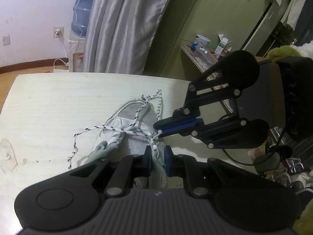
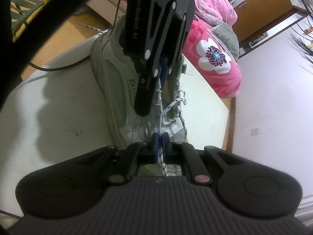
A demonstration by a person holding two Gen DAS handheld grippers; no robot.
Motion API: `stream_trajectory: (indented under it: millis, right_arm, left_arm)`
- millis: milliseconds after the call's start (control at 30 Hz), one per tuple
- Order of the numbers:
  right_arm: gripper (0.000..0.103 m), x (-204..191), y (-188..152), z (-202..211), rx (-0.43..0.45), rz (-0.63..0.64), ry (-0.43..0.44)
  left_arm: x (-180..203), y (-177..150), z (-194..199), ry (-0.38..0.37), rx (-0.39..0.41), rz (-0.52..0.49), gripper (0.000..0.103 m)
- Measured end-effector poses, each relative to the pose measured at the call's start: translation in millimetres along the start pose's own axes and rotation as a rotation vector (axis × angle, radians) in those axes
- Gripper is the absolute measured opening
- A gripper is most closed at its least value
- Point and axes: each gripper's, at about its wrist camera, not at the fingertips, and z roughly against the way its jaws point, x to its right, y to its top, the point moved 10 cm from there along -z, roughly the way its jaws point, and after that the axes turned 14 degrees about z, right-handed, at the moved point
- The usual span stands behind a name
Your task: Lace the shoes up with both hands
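Observation:
A white and grey mesh sneaker (image 1: 133, 121) lies on a pale table (image 1: 58, 101); it also shows in the right wrist view (image 2: 115, 82). Its white lace with black flecks (image 1: 109, 127) runs loosely across the upper, one end trailing left. My left gripper (image 1: 158, 159) stands at the shoe's collar, pads closed on the grey-green tongue (image 1: 157, 162). It also shows in the right wrist view (image 2: 156, 90). My right gripper (image 2: 160, 137) is shut on the lace (image 2: 162, 162) above the eyelets. In the left wrist view it (image 1: 158, 130) comes in from the right, pinching the lace end.
Grey curtain (image 1: 125, 25), blue water bottle (image 1: 82, 9) and a cluttered side table (image 1: 203, 54) stand behind the table. A pink flowered quilt (image 2: 215, 54) lies beyond the table's far edge. A black cable (image 2: 58, 66) crosses the table left of the shoe.

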Motion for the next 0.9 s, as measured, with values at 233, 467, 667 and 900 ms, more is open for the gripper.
stream_trajectory:
  millis: [233, 467, 667, 900]
  right_arm:
    - [0.003, -5, 0, 2, -0.023, 0.031, 0.006]
    - [0.003, -4, 3, -2, -0.043, 0.051, 0.011]
    - [0.003, -1, 3, -4, -0.053, 0.051, 0.009]
    - [0.003, 1, 3, -9, -0.069, 0.039, 0.013]
  left_arm:
    - [3, 1, -3, 0.004, 0.008, 0.007, 0.014]
    - [3, 0, -2, 0.008, 0.009, -0.008, 0.014]
    - [-4, 0, 0, -0.001, 0.002, -0.028, 0.014]
    - [-2, -1, 0, -0.007, 0.008, -0.036, 0.014]
